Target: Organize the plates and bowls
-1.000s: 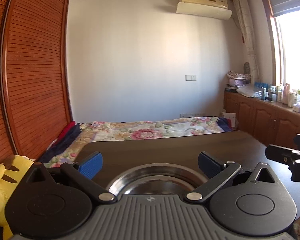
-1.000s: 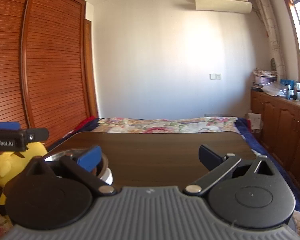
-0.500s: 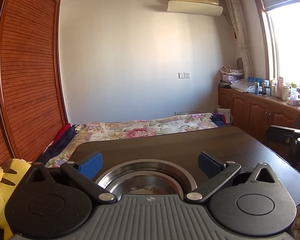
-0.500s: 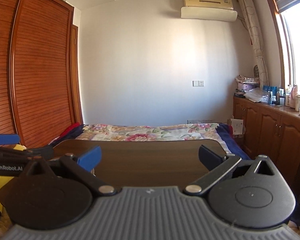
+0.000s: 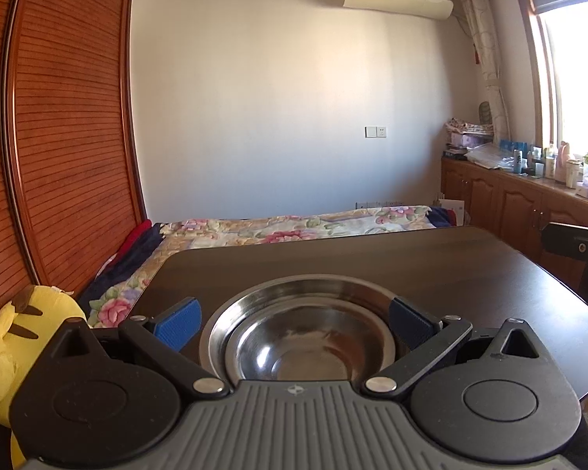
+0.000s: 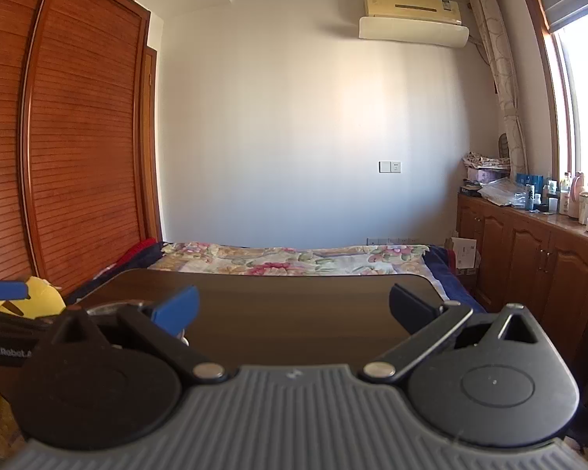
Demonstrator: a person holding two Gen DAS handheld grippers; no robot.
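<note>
I find my left tongs (image 5: 294,323) spread wide, straddling the steel bowl (image 5: 298,337) without pinching it. The bowl appears nested in a wider metal dish and sits at the near edge of the table (image 5: 411,266). My right tongs (image 6: 294,305) are likewise spread and empty, off to the bowl's right. Beyond the bowl the table is bare, then comes the bed (image 5: 294,227). I judge the step as approach; next, close on the rim.
</note>
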